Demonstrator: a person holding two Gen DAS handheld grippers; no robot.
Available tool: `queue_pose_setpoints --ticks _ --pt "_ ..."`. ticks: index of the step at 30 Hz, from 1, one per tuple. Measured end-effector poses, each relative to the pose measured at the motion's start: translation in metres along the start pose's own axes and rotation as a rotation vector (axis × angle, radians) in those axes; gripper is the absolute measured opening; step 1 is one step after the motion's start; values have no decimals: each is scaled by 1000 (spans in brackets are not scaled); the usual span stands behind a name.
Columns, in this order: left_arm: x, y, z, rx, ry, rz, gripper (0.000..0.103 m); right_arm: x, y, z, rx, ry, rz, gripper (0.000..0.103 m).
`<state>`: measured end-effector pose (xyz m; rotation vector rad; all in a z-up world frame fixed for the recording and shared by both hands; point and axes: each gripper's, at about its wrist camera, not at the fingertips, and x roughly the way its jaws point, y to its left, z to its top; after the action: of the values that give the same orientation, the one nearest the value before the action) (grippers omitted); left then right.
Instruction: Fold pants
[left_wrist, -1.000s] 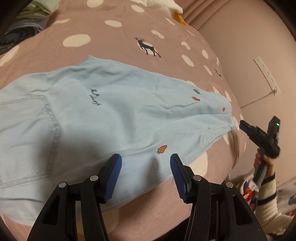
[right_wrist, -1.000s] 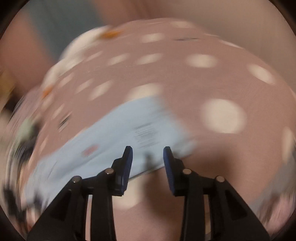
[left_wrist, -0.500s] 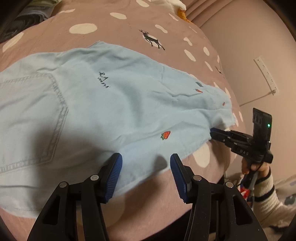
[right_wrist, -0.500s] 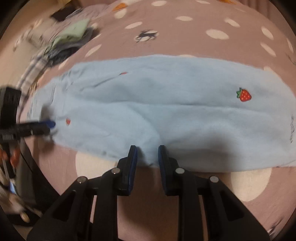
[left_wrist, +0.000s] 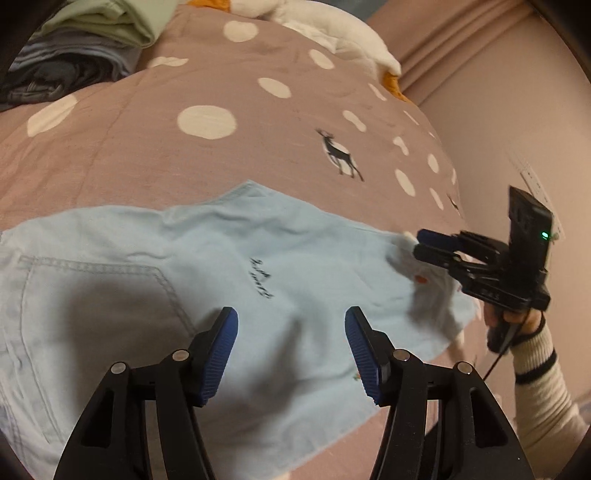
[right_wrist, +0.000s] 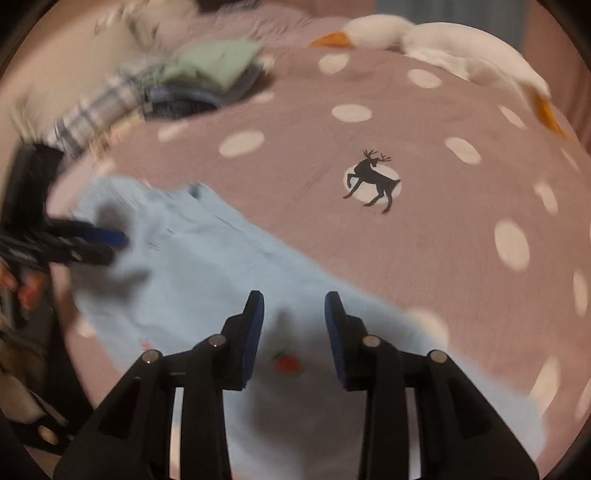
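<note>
We see the light blue denim pants (left_wrist: 229, 280) lying spread on the pink bed cover with white dots and black deer (left_wrist: 207, 122), the back pocket toward the left in the left wrist view and a small black embroidered script near the middle. Our left gripper (left_wrist: 290, 345) hangs over the pants with its jaws moderately wide, having just been opening, and nothing between the blue pads; the cloth lies below them. Our right gripper (right_wrist: 293, 332) hovers over the leg end of the pants, above a small red strawberry patch (right_wrist: 288, 363); its jaws stand narrower, have just been opening, and grip nothing. In the left wrist view its tips are at the far edge of the cloth; whether they touch, we cannot tell. A white plush goose with an orange beak (right_wrist: 443, 40) lies at the far side of the bed, and a pile of folded clothes (right_wrist: 207, 70) sits to its left.
</note>
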<state>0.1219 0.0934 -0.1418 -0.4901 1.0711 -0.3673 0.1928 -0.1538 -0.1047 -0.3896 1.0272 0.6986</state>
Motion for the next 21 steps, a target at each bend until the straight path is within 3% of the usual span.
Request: queue_pose_setpoints --ticks 6,10,14,17,20,21 --pt "9 18 6 -9 29 14 59 40 -11 4 -80 161 111 31" --pt "15 18 14 6 34 25 59 52 -4 4 -172 200 82 3" --pt "15 20 16 -7 30 18 59 43 12 13 -270 183 65 1" --pt "16 22 16 -12 31 14 59 37 16 20 -284 169 55 1" --pt "16 23 17 -12 31 12 59 41 13 22 -283 208 49 9" --pt "17 22 17 -12 32 14 59 43 10 21 -268 234 55 33"
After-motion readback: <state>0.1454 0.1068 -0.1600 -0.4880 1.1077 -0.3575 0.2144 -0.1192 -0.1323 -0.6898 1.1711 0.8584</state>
